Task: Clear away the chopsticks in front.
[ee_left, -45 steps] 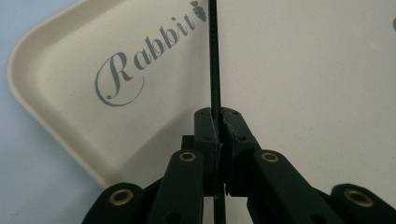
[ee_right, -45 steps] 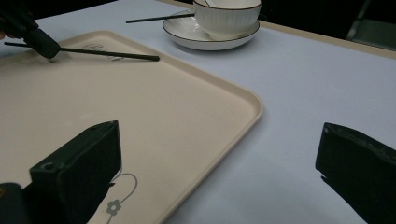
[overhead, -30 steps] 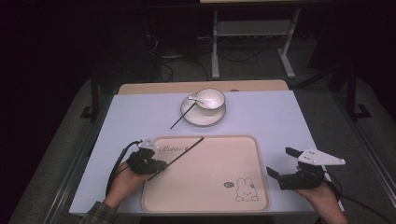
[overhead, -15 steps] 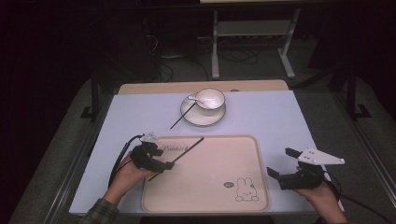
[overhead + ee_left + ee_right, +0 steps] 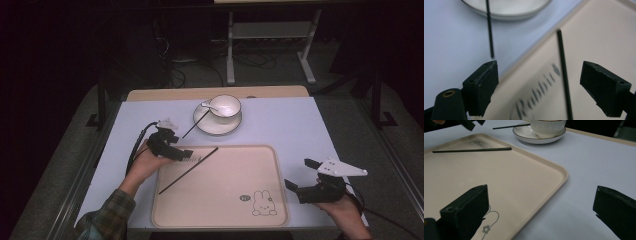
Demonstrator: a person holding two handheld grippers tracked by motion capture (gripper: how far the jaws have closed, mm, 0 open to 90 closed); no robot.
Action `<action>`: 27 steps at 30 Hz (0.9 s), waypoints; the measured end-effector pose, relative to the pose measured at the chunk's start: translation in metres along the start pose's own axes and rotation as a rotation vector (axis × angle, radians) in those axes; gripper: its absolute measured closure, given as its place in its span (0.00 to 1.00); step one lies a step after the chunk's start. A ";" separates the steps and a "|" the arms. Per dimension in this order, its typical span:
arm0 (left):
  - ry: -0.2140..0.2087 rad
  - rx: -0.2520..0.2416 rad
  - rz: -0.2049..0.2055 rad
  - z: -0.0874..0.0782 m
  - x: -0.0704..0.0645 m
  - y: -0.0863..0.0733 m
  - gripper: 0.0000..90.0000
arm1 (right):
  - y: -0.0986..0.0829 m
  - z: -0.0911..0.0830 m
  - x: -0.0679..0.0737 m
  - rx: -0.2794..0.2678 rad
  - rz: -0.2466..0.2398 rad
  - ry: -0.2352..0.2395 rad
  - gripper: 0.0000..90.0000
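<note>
The left claw [image 5: 172, 149], jaws spread wide and empty, hovers over the top-left corner of the tray [image 5: 235, 220], straddling the upper end of the chopstick [image 5: 189, 170] that lies diagonally on the tray; a second chopstick [image 5: 194, 126] leans on the saucer [image 5: 218, 127] beneath the cup [image 5: 225, 106]. The right claw [image 5: 306, 179], also wide and empty, hangs off the tray's right edge over the table [image 5: 290, 120]. A closure made too high or off-line would likely pinch air or roll the thin stick aside, and a careless sweep toward the saucer could knock the leaning one.
</note>
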State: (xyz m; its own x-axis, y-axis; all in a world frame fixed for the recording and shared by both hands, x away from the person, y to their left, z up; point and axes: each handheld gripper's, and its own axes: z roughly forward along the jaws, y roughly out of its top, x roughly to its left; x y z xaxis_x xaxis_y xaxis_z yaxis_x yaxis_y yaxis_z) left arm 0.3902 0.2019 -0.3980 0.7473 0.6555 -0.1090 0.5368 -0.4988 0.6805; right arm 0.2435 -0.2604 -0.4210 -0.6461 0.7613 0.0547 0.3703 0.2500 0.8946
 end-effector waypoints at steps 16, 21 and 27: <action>0.089 -0.085 -0.025 0.051 0.049 0.063 0.51 | 0.000 -0.001 0.000 -0.003 0.002 0.005 0.00; 0.077 -0.076 -0.025 0.072 0.054 0.072 0.61 | 0.000 -0.002 -0.001 -0.007 0.002 0.005 0.00; 0.119 -0.032 -0.014 0.094 0.054 0.074 0.73 | 0.000 -0.003 -0.001 -0.012 0.004 0.006 0.00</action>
State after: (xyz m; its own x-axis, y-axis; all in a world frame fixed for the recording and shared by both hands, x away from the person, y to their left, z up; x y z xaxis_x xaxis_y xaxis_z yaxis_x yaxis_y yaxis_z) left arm 0.5064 0.1473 -0.4216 0.6873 0.7256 -0.0335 0.5325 -0.4719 0.7026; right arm 0.2418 -0.2631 -0.4198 -0.6487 0.7586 0.0612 0.3648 0.2393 0.8998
